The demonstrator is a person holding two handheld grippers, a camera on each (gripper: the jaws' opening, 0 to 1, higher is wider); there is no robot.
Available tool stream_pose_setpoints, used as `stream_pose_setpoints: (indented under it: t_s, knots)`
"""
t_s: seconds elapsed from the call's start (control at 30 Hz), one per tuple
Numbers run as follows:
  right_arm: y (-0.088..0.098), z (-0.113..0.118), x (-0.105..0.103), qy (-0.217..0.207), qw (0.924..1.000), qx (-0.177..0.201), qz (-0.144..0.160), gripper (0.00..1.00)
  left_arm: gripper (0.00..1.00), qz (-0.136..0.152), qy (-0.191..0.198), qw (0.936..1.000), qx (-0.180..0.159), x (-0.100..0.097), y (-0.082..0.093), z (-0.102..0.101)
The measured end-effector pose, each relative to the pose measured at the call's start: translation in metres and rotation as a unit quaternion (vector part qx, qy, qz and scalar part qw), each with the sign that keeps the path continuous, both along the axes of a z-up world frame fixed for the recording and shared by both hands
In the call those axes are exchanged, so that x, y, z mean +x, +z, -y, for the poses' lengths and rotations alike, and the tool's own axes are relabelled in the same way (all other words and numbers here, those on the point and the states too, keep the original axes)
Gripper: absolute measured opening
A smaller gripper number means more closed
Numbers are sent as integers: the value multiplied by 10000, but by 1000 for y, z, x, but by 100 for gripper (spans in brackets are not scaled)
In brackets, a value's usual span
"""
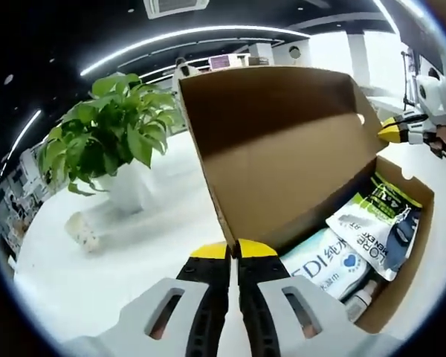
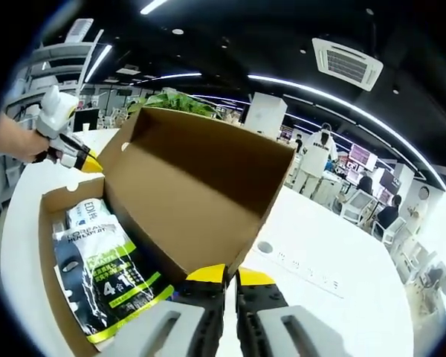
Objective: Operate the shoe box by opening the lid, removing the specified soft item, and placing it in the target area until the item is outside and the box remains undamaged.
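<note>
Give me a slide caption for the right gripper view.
Closed yellow-tipped tongs at the raised lid of a cardboard shoe box holding soft packets.

In the left gripper view, just to the right of the jaws, a pale blue-and-white soft pack (image 1: 328,262) inside the shoe box (image 1: 282,149) is showing the letters "EDI" and Chinese characters beside a blue heart. Beyond it, a white, black and green pouch (image 1: 379,223) is showing "ORE" and "MEN EXP", lying sideways. In the right gripper view, to the left of the jaws, the same pouch (image 2: 104,279) is reading "L'OREAL", "MEN EXPERT" and a large "4"; its smaller print is staying too fine to read. Behind it, the pale pack (image 2: 85,210) is showing "EDI".
</note>
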State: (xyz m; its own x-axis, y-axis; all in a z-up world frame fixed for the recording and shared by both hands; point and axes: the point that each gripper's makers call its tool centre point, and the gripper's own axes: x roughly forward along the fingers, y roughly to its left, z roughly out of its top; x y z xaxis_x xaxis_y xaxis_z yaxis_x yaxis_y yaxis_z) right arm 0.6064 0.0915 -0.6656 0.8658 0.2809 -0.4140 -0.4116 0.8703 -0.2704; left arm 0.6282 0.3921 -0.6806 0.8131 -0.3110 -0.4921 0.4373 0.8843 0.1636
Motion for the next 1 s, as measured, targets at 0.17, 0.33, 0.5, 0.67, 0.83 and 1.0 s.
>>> stream_pose_setpoints:
  t_s: [0.17,0.33,0.5,0.67,0.83,1.0]
  knots:
    - [0,0,2,-28,10000,52,-50,0,0,-30,5,10000,-20,0,0,0]
    - [-1,0,2,-75,9999,127,-57,0,0,49,-35,10000,54,0,1,1]
    - [-4,-1,1,-91,9997,157,-140,0,0,27,-22,10000,11,1,1,1]
    - [-10,-1,-1,-125,9995,204,-183,0,0,14,-14,10000,-21,2,1,1]
    - [-14,-1,-4,-129,9994,222,-247,0,0,-8,38,10000,-77,4,0,0]
    - [-15,-1,-6,-139,9993,258,-241,0,0,-20,18,10000,-31,7,0,0]
